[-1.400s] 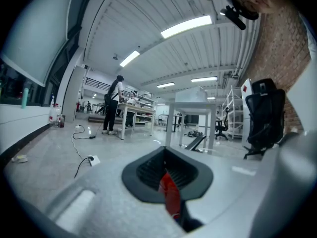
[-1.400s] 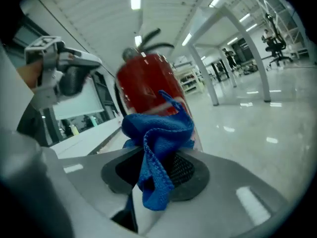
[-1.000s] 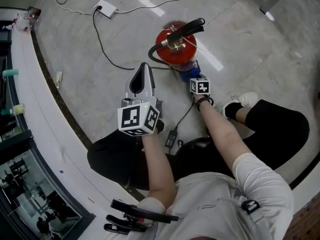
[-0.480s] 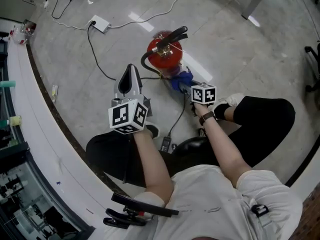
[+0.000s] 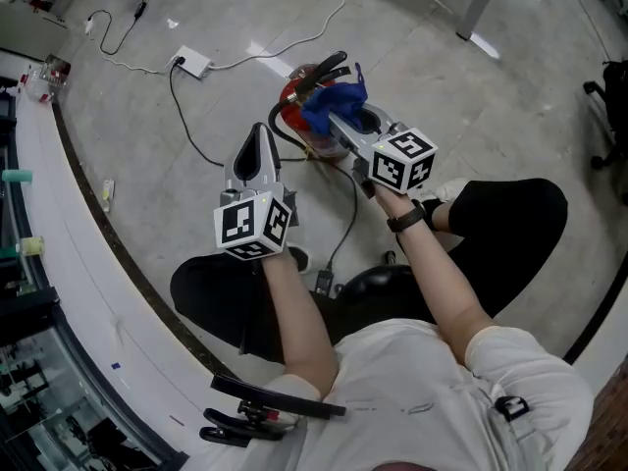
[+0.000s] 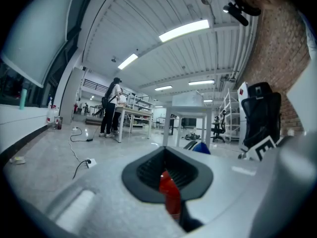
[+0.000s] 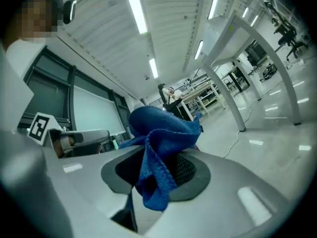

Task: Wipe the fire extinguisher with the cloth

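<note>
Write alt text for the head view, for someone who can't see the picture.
Seen from above, a person holds a gripper in each hand over a grey floor; the right gripper pinches a blue cloth over the top of a red fire extinguisher. The left gripper, empty, points toward the extinguisher from nearby.

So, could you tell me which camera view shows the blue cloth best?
The right gripper view: the cloth fills the middle, pinched between the right gripper's jaws, weave visible. The head view shows the cloth small, by the fire extinguisher; the left gripper view shows only a blue speck.
</note>
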{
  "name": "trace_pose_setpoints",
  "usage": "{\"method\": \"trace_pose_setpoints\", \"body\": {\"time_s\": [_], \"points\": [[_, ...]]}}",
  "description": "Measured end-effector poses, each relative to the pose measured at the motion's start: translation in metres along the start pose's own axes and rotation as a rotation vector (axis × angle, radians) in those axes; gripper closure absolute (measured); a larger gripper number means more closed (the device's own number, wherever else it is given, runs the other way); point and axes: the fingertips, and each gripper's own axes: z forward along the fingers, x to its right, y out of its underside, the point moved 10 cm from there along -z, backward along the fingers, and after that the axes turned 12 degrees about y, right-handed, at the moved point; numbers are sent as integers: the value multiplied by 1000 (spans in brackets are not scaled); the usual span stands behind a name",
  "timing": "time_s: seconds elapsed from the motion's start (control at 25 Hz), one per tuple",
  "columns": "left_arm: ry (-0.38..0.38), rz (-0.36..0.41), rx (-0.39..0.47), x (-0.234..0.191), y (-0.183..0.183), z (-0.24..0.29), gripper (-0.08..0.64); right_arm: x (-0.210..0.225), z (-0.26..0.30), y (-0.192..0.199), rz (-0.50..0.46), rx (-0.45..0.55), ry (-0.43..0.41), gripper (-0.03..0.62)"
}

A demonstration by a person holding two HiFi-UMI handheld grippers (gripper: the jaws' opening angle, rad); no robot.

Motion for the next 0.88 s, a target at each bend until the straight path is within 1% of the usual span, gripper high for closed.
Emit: {"method": "trace_pose_setpoints", "body": {"time_s": [0.08, 0.24, 0.32, 0.4, 0.48, 0.52, 0.64, 0.76, 0.8, 0.88], "points": [[-4, -1, 3, 0, 0, -3, 561, 2, 3, 7, 5, 23, -4, 453], [-16, -9, -15, -5, 7, -3, 561, 15, -10, 30, 90, 131, -1, 453], [-23, -19, -30, -8, 13, -1, 561, 23, -14, 44, 145, 180, -13, 452], [-26, -27, -45, -9, 20, 2, 561, 31, -16, 59, 216, 239, -43, 451], [-26, -32, -61, -11, 26, 6, 561, 39, -16, 79, 285, 258, -59, 451], [-27, -34, -70, -12, 29, 8, 561, 44, -15, 92, 304, 232, -47, 453], [-33, -47, -95, -17, 39, 15, 561, 63, -11, 146, 297, 80, 48, 456], [-25, -62, -114, -17, 45, 24, 561, 88, -6, 199, 337, 4, 117, 451], [-18, -62, -121, -17, 47, 27, 561, 97, -5, 216, 348, -37, 150, 451], [-11, -58, -137, -16, 49, 33, 561, 114, -2, 249, 352, -149, 246, 459]]}}
